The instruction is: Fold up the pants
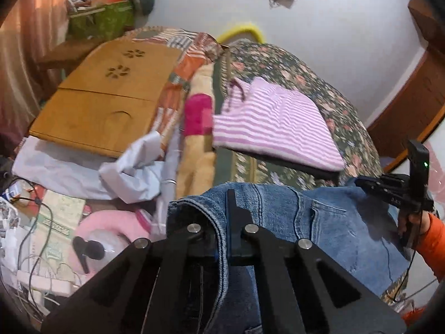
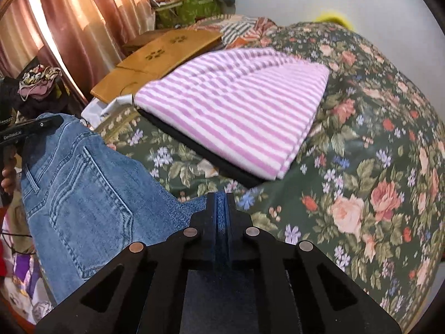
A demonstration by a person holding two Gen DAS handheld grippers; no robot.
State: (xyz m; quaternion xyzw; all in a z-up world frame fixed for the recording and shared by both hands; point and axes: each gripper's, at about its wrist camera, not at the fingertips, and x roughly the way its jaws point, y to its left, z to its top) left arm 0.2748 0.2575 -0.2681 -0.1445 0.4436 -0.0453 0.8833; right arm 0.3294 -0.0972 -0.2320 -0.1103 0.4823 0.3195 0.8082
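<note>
Progress is early: your left tongs (image 1: 222, 211) and right tongs (image 2: 221, 208) are each clamped on the jeans (image 2: 83, 189) waistband above the floral bed (image 2: 361, 167), no fold visible yet.

Soft, even indoor light is seen in both views. A warm glow is passed through the curtains (image 2: 69, 22) at ten o'clock, where highlights are blown out. Strong fisheye curvature and dark vignetting are shown at every edge. The striped cloth (image 1: 274, 123) and floral bedspread (image 2: 375, 167) are slightly smeared by motion blur.
</note>
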